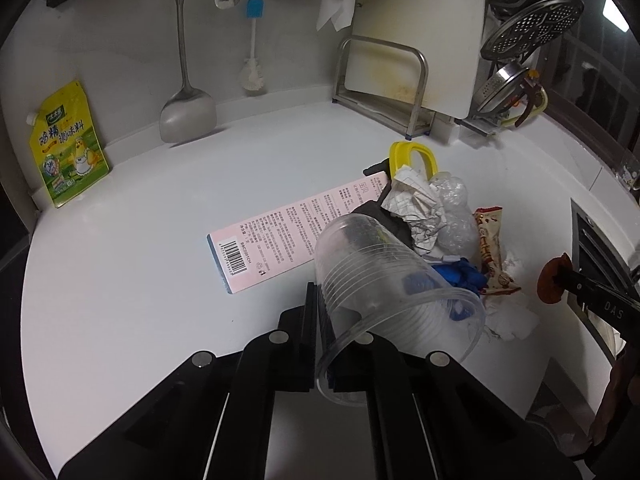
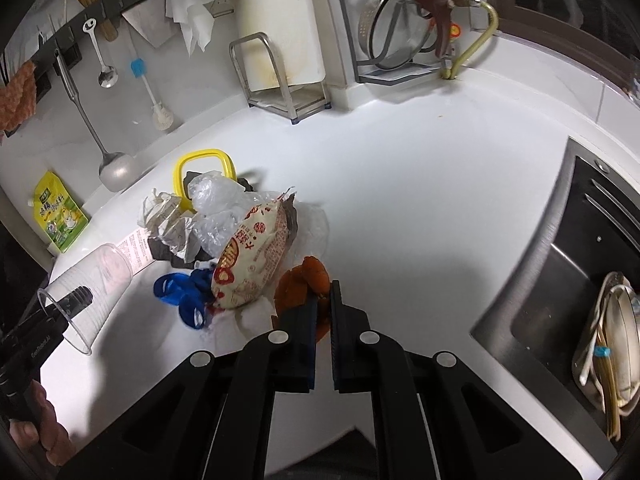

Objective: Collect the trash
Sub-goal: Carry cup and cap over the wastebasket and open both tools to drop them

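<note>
My left gripper [image 1: 320, 300] is shut on the wall of a clear plastic cup [image 1: 384, 280], held tilted above the white counter; the cup also shows in the right wrist view [image 2: 88, 284]. My right gripper [image 2: 324, 300] is shut on an orange peel [image 2: 304, 284], seen from the left wrist view at the right [image 1: 554, 280]. A trash pile lies between them: a snack wrapper [image 2: 252, 260], crumpled paper [image 1: 416, 208], a clear plastic bag [image 2: 220, 204], blue scraps [image 2: 180, 292], white tissue [image 1: 508, 320], a yellow ring lid [image 2: 204, 160] and a pink flat box [image 1: 288, 232].
A yellow seasoning pouch [image 1: 68, 148] leans on the back wall at the left. A ladle [image 1: 186, 112], spoon and brush hang on the wall. A cutting board rack [image 1: 384, 88] and a dish rack [image 2: 400, 40] stand at the back. A steel sink [image 2: 560, 300] lies at the right.
</note>
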Demonstrator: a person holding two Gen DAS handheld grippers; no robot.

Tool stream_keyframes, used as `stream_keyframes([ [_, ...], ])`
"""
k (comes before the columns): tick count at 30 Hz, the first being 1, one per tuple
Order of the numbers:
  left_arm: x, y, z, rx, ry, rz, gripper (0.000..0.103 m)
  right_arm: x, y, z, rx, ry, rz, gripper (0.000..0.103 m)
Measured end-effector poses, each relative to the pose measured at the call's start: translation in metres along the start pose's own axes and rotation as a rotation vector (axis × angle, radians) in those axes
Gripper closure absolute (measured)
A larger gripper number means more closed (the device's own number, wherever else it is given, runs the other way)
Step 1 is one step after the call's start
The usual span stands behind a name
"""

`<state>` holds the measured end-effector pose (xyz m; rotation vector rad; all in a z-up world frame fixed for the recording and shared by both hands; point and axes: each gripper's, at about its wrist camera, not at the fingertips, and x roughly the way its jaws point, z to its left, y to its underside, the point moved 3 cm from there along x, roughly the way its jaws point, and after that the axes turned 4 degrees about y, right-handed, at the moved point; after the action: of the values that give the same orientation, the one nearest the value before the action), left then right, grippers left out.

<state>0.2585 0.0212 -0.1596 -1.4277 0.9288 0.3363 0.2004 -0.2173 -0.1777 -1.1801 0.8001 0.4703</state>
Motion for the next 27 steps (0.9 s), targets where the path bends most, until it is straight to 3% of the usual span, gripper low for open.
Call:
stream_keyframes([
  [10,-0.056,0.03,-0.026,0.027,0.027,0.037,0.099,-0.06,0.039,-0.007,-0.01,-0.004,0.041,0.097],
  [18,-0.104,0.069,-0.064,0.012,0.042,0.067,0.099,-0.096,0.093,-0.006,-0.078,-0.08,0.14,0.097],
  [27,-0.13,0.13,-0.099,-0.013,0.019,0.129,0.099,-0.117,0.157,-0.007,-0.171,-0.15,0.257,0.097],
])
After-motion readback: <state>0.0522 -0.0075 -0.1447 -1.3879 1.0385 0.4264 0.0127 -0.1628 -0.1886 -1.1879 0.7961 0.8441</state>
